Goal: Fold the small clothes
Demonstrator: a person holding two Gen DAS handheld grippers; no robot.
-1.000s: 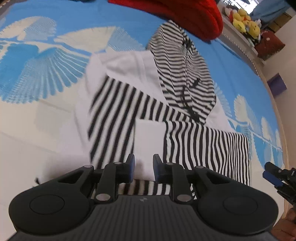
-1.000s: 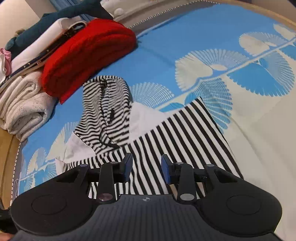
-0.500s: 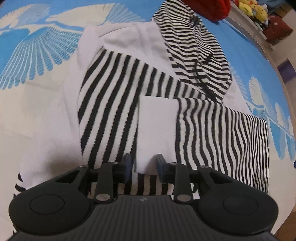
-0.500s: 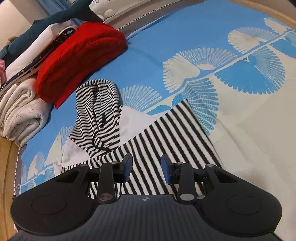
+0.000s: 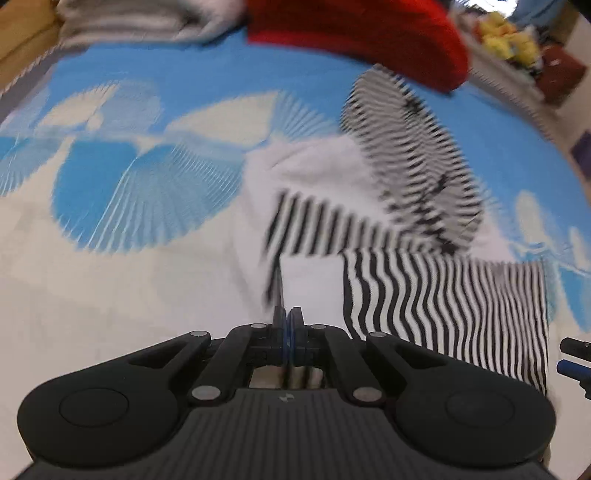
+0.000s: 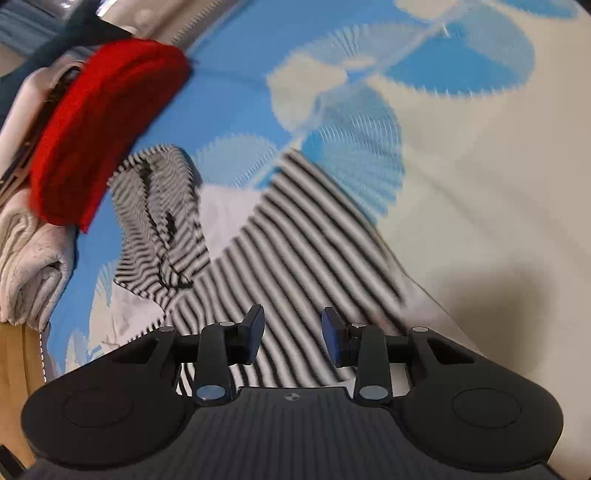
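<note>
Hoodie point(image 5: 424, 288) is lying flat on the bedspread point(image 5: 147, 92), hood toward the red blanket point(image 5: 354, 33). Your left gripper point(image 5: 286, 317) is pinching its near cuff edge; your right gripper point(image 6: 293, 332) is hovering spread over the stripes. Thin pinch is risking a slip, dropping the sleeve. Blur is hiding how much cloth you're holding

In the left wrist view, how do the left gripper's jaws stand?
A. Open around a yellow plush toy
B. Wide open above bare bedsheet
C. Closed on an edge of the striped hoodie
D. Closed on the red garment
C: the left gripper has its jaws pressed together, with a thin striped edge of the hoodie rising from between them; the red garment lies far off at the head of the bed.
</note>
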